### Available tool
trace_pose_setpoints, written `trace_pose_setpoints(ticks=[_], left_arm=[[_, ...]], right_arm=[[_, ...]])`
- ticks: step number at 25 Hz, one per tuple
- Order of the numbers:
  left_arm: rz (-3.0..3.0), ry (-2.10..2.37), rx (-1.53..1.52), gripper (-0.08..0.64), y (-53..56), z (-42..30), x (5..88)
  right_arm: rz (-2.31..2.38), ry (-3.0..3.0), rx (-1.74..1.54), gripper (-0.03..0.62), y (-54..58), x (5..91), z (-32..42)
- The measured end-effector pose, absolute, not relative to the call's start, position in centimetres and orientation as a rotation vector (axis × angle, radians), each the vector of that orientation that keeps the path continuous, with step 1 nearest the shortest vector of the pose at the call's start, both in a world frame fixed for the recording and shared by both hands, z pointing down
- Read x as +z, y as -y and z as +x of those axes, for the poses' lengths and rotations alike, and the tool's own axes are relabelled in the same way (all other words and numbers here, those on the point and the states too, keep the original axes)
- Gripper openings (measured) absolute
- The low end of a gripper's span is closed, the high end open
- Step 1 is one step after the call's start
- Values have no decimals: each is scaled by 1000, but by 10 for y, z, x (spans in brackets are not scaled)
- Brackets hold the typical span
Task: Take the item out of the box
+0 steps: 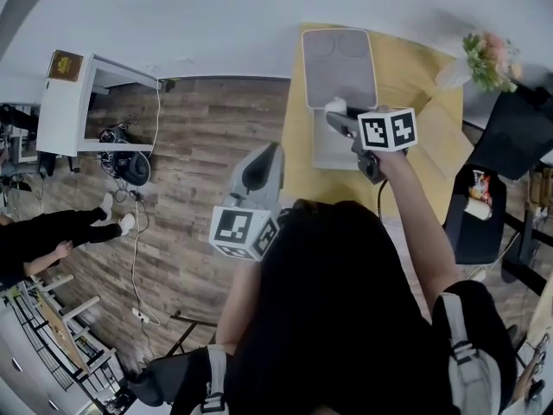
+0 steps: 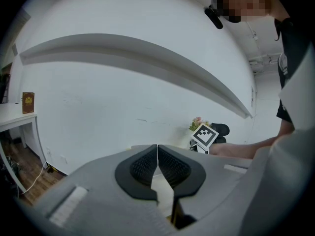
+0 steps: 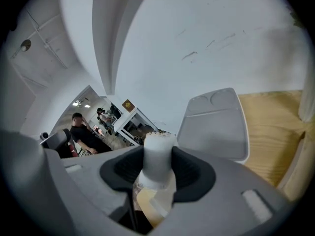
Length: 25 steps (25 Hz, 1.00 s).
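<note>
Your right tool (image 3: 158, 162) clamps a white-capped bottle (image 3: 158, 142), held above the open white box (image 3: 216, 127) on the table (image 3: 270, 127). Your left tool (image 2: 157, 163) is closed and empty, beside the table.

Head view overhead, right gripper view low — both show box (image 1: 339, 67).

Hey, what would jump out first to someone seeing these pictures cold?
First, the right gripper, clamped on a white bottle and held over the open white box on the yellow table. Next comes the box's raised lid behind it. The left gripper hangs left of the table, jaws together on nothing.
</note>
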<state>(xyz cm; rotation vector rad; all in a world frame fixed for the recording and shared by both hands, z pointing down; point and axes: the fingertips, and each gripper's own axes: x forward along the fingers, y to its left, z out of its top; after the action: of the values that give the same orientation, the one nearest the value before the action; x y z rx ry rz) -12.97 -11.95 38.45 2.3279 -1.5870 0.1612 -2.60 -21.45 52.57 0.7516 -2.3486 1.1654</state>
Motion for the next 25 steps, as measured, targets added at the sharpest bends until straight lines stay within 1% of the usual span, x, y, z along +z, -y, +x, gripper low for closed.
trace_pose_setpoints(ticks=[17,25], left_arm=[[2390,1584,140,12,144,-115,366],[2416,1577,129,14,152,-113,356]], right_arm=[[874,2706,828,178,244,395,-13],[890,2815,701,178,240,353,-12]])
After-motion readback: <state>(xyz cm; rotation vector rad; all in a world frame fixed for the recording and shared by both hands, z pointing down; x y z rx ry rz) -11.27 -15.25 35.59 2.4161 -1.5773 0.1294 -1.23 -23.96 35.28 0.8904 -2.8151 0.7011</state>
